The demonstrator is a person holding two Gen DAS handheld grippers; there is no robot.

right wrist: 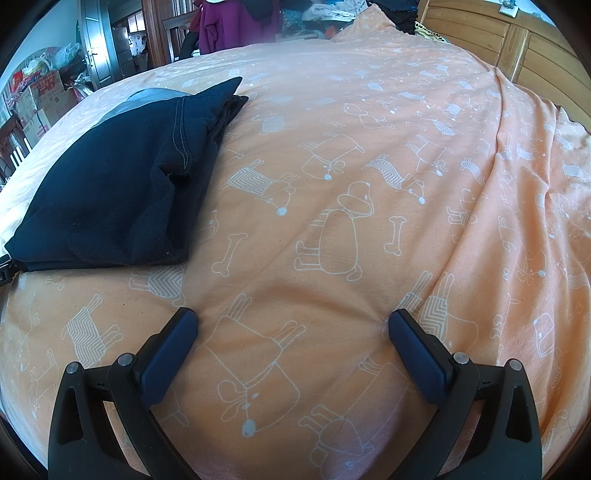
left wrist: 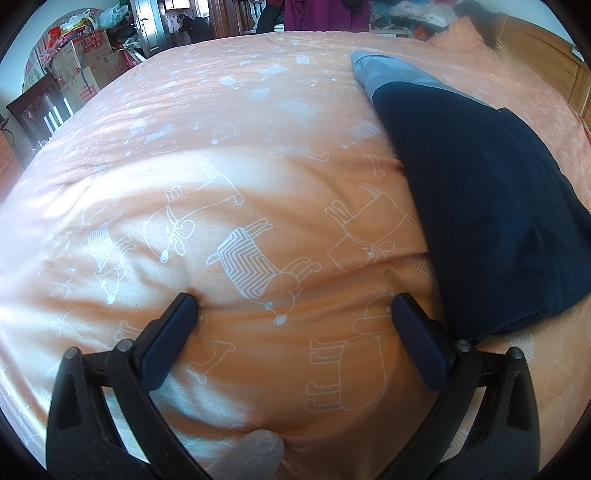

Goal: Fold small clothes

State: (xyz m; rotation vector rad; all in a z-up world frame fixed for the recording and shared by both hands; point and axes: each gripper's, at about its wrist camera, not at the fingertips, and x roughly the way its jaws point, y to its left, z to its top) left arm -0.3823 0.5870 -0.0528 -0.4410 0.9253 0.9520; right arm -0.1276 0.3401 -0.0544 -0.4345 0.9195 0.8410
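Note:
A folded dark navy garment (left wrist: 484, 206) with a grey-blue end lies on the orange bedspread (left wrist: 258, 192), at the right of the left wrist view. The same navy garment (right wrist: 122, 184) shows at the upper left of the right wrist view, on the bedspread (right wrist: 369, 184). My left gripper (left wrist: 295, 306) is open, its tips pressing on bare bedspread just left of the garment's near corner. My right gripper (right wrist: 293, 323) is open too, resting on the bedspread to the right of and nearer than the garment. Neither holds anything.
A wooden headboard (right wrist: 517, 40) rises at the far right. Cardboard boxes and bags (left wrist: 81, 62) are stacked beyond the bed's left side, beside a dark wooden chair (left wrist: 40, 107). A purple coat (right wrist: 229, 26) and piled clothes sit beyond the far edge.

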